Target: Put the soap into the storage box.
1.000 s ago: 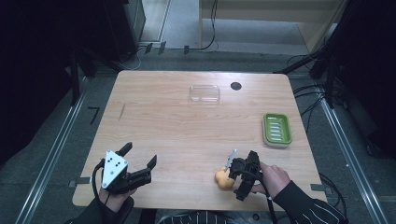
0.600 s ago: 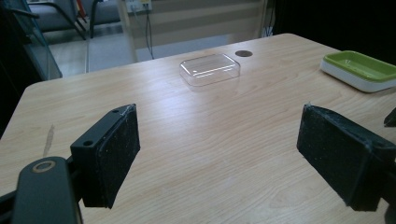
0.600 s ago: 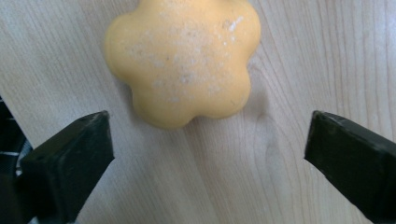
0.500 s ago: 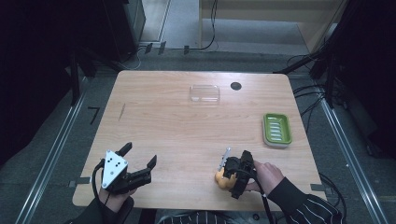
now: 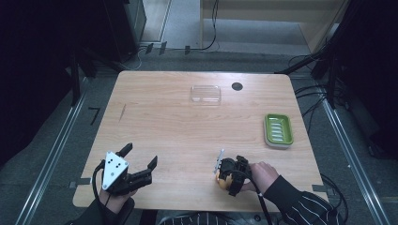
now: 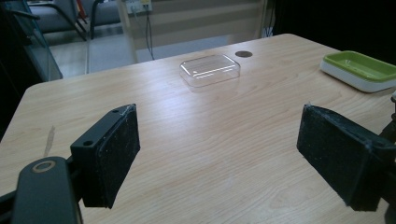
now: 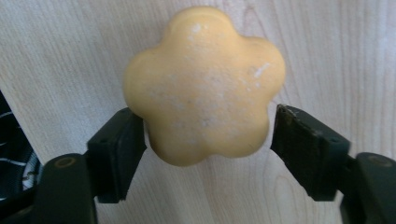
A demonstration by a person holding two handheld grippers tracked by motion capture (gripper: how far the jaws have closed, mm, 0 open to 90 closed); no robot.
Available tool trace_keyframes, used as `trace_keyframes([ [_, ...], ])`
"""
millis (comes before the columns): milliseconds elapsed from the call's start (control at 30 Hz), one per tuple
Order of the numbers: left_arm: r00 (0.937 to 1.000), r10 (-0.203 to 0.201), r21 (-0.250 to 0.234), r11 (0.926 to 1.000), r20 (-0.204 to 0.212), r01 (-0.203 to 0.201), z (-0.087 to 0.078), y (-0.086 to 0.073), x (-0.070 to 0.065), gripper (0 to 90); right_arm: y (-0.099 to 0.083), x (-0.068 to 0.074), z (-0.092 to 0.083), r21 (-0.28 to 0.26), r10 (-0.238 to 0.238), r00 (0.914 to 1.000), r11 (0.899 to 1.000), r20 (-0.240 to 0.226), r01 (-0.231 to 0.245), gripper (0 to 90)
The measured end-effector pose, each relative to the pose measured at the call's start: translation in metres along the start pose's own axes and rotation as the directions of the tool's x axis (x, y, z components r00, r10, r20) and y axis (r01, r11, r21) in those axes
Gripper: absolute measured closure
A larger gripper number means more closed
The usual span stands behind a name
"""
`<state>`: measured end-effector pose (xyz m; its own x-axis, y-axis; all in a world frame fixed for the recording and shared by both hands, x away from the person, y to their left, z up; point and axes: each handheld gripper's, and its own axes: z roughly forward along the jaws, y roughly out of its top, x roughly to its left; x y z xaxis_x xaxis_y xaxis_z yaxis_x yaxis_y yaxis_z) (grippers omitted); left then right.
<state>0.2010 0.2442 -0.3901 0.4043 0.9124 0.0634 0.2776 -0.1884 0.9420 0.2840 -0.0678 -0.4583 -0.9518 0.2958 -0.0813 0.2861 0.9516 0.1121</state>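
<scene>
right gripper (image 7: 208,135) sits low centre-right of the high view, near the table's (image 5: 178,126) near edge, pointed down at a yellow flower-shaped soap (image 7: 203,84). in the right gripper view the soap lies flat on the wood, upper centre of frame, its lower lobes between the two jaws. left jaw looks to touch the soap's side; right jaw stands just off it with a thin gap. so: jaws partly closed around it, not yet a firm hold, as far as i can judge.

soap is roughly round, no real long axis; the jaws straddle its lower part, not its widest line.

left gripper (image 5: 138,164) at lower left of the high view, jaws wide apart, holding nothing, well apart from the soap.

green soap dish (image 5: 278,130) at right of the high view; clear lid (image 5: 205,93) upper centre. right hand is clearly the nearer to both soap and dish.
</scene>
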Motion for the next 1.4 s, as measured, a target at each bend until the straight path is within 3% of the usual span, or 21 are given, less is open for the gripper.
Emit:
trace_keyframes([
  [167,1.0000,-0.001,0.000,1.0000,-0.001,0.001,0.000,0.000,0.000,13.7,0.004,0.002,0.002,0.011,-0.038,0.9992,0.999,-0.011,0.038,33.6],
  [300,1.0000,0.000,0.000,1.0000,0.000,0.000,0.000,0.000,0.000,13.7,0.006,0.004,0.003,0.033,-0.045,0.9989,0.998,0.009,0.045,39.4],
  [433,1.0000,0.002,-0.001,1.0000,-0.001,-0.002,0.000,0.000,0.000,13.7,0.005,0.004,0.003,0.030,-0.047,0.9988,0.998,0.011,0.046,39.8],
  [1033,1.0000,-0.003,-0.004,1.0000,-0.003,0.003,-0.001,0.000,0.000,13.7,0.002,0.002,-0.002,0.005,-0.010,0.9996,1.000,0.026,0.009,40.0],
  [1400,1.0000,-0.004,-0.004,1.0000,-0.004,0.004,-0.001,0.000,0.000,13.7,-0.008,-0.006,-0.008,-0.016,0.050,0.9982,0.999,0.032,-0.049,40.0],
])
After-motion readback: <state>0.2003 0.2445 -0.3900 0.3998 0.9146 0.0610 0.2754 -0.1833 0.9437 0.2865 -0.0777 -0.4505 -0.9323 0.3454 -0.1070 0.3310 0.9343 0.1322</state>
